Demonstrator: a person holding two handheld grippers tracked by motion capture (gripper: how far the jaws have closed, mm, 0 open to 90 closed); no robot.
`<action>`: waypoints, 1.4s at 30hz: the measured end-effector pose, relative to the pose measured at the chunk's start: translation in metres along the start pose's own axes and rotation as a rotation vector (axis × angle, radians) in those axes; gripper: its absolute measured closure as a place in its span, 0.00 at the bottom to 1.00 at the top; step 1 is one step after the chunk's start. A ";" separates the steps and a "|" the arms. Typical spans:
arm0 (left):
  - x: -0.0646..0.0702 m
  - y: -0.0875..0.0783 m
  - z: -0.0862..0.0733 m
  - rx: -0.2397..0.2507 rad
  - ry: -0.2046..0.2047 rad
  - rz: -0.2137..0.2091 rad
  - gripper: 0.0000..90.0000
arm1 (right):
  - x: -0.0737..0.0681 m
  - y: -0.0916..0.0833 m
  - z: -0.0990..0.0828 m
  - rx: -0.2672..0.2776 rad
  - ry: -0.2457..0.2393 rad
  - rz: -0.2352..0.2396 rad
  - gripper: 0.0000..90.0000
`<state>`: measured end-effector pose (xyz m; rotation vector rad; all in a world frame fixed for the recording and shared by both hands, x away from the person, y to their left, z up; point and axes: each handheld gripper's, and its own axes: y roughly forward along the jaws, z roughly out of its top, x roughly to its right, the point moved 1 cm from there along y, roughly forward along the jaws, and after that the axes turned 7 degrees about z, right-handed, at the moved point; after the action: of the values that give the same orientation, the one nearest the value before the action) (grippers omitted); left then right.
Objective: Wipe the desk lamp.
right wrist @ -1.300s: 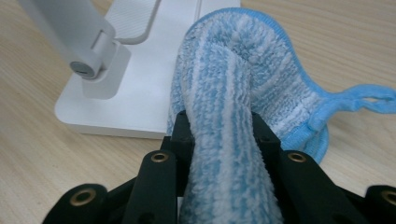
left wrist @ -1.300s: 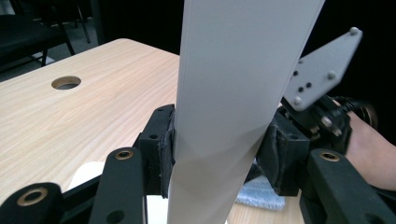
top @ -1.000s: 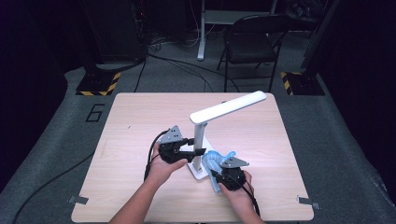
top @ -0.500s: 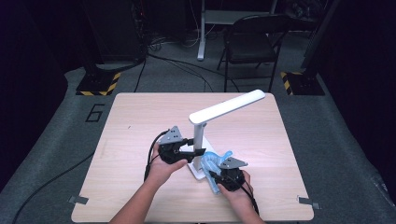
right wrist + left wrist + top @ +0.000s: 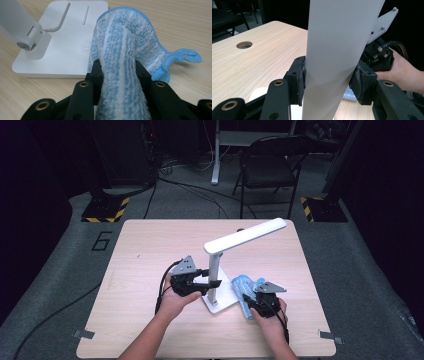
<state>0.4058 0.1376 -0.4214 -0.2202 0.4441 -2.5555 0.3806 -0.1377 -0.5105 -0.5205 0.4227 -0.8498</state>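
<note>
I see a light wood table [image 5: 150, 250] with a round cable hole [image 5: 244, 45] near its far edge. Behind it, a black folding chair [image 5: 267, 167] and a white desk leg [image 5: 216, 155]. Two yellow-black striped stand bases [image 5: 104, 210] flank it; cables [image 5: 185, 187] run across grey carpet.

A high camera looks forward and down on a wooden table [image 5: 150, 245], forearms entering at 6 o'clock. The left gripper camera sits very close behind its jaws, facing a white lamp post [image 5: 337, 50]. The right gripper camera looks closely along its jaws at a blue cloth [image 5: 125, 50]. All views share the lamp.
</note>
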 end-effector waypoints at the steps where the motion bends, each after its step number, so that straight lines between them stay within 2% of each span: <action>1: 0.000 0.000 0.000 0.000 -0.002 -0.001 0.57 | 0.000 -0.001 0.000 0.007 0.018 0.004 0.74; 6: 0.003 0.002 0.000 0.001 0.002 -0.039 0.56 | 0.000 -0.006 0.001 0.037 0.021 0.008 0.74; 10: 0.009 0.004 0.001 -0.007 0.011 -0.056 0.57 | -0.004 -0.007 0.003 0.038 -0.014 0.021 0.74; 14: 0.011 0.006 0.001 -0.005 0.020 -0.076 0.56 | -0.010 -0.004 0.003 0.035 -0.028 0.030 0.74; 19: 0.015 0.008 0.002 -0.009 0.025 -0.121 0.56 | -0.014 -0.004 0.004 0.030 -0.050 0.042 0.74; 21: 0.018 0.009 0.002 -0.013 0.032 -0.140 0.56 | -0.017 -0.005 0.005 0.035 -0.038 0.047 0.74; 24: 0.021 0.011 0.003 -0.016 0.044 -0.172 0.56 | -0.021 -0.005 0.006 0.045 -0.042 0.069 0.74; 26: 0.021 0.012 0.004 -0.017 0.066 -0.189 0.56 | -0.025 -0.004 0.006 0.047 -0.056 0.084 0.73; 30: 0.018 0.009 0.005 -0.038 0.092 -0.225 0.56 | -0.034 0.006 0.004 0.015 -0.083 0.088 0.69; 33: 0.020 0.007 0.005 -0.034 0.098 -0.195 0.56 | -0.040 0.011 0.002 -0.014 -0.109 0.080 0.60; 36: 0.020 0.003 0.005 -0.040 0.104 -0.164 0.56 | -0.043 0.009 0.002 0.000 -0.142 0.061 0.54; 38: 0.020 -0.001 0.003 -0.044 0.077 -0.145 0.55 | -0.042 0.007 0.000 -0.006 -0.137 0.068 0.55; 42: 0.021 -0.007 0.000 -0.041 0.059 -0.112 0.53 | -0.041 0.009 -0.002 -0.018 -0.122 0.091 0.64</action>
<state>0.3849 0.1320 -0.4172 -0.1896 0.5209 -2.6698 0.3602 -0.1005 -0.5117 -0.5622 0.3396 -0.7228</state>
